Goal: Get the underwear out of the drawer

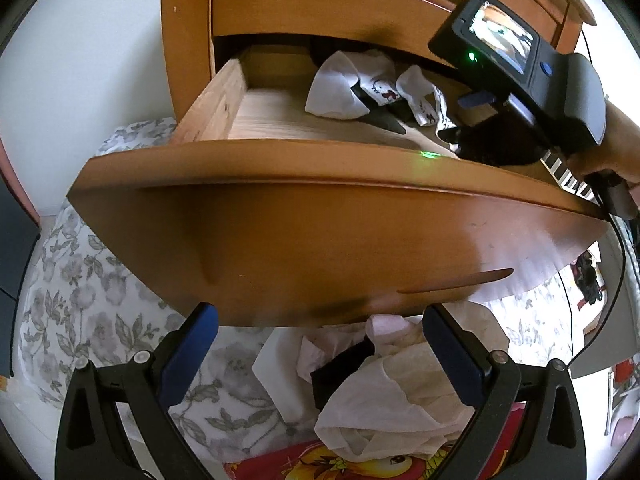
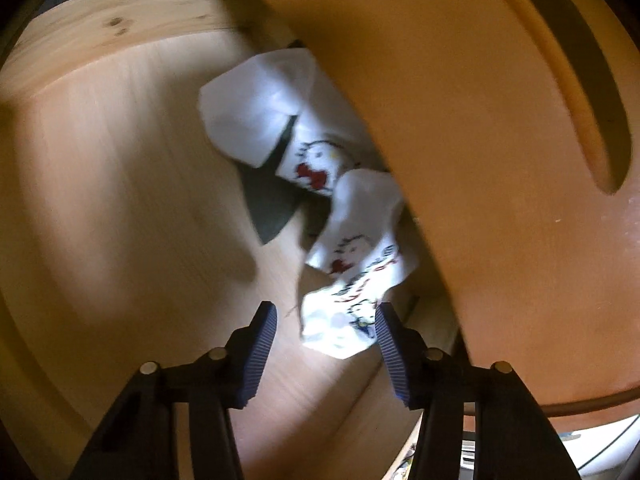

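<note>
The wooden drawer (image 1: 320, 240) stands pulled out. Inside lie a plain white piece of underwear (image 1: 340, 88), a white printed piece (image 1: 424, 100) and a dark garment (image 1: 384, 120). My right gripper (image 2: 326, 310) reaches into the drawer, its jaws open around the near end of the printed underwear (image 2: 352, 256). The fabric lies against the right pad (image 2: 390, 340) and is apart from the left one. The plain white piece (image 2: 256, 116) and the dark garment (image 2: 272, 208) lie farther in. My left gripper (image 1: 318, 316) hangs open below the drawer front, holding nothing.
The closed upper drawer front (image 2: 500, 160) overhangs the right gripper closely. Its black housing (image 1: 560, 92) and a person's hand (image 1: 616, 148) are at the drawer's right end. Below lie a pile of pale clothes (image 1: 400, 392), a red printed fabric (image 1: 340, 460) and a floral sheet (image 1: 80, 300).
</note>
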Available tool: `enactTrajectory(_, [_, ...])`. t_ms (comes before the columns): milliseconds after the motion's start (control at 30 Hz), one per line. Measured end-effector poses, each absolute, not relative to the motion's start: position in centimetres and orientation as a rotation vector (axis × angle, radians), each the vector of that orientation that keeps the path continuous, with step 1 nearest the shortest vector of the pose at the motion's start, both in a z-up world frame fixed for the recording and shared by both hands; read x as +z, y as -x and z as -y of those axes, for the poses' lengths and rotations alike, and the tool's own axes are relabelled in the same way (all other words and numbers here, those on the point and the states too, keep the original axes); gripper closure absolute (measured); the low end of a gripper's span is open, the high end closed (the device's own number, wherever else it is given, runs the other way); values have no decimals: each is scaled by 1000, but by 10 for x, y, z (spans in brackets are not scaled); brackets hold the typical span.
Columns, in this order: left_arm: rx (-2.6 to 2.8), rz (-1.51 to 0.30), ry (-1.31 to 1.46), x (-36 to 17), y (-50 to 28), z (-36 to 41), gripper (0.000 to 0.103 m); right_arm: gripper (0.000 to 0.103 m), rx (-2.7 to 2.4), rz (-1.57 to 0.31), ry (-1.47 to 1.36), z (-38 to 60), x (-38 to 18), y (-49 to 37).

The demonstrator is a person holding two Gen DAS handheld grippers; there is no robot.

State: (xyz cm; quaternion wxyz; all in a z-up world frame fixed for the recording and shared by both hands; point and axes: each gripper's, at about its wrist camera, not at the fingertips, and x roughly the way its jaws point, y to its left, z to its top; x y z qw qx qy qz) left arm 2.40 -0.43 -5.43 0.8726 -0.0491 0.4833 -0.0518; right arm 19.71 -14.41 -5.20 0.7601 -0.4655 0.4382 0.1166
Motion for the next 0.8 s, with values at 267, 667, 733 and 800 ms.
enactTrajectory(267, [-108,-1014,94,-57,-23,7,1,48,271,-996,1004,156,-54,-216])
enactTrajectory(667, [-108,-1027,107,-63,-24,3,1,88,231,-1011,1094,148,-66,-242])
enactTrajectory(733, [-109,-1028,111,-63,-25,1,1,97,225,-1010,1092,150,-66,-243])
enactTrajectory(800, [-106,-1029,117,-64,-25,-1,1,99,233,-1004,1094,149,-64,-245])
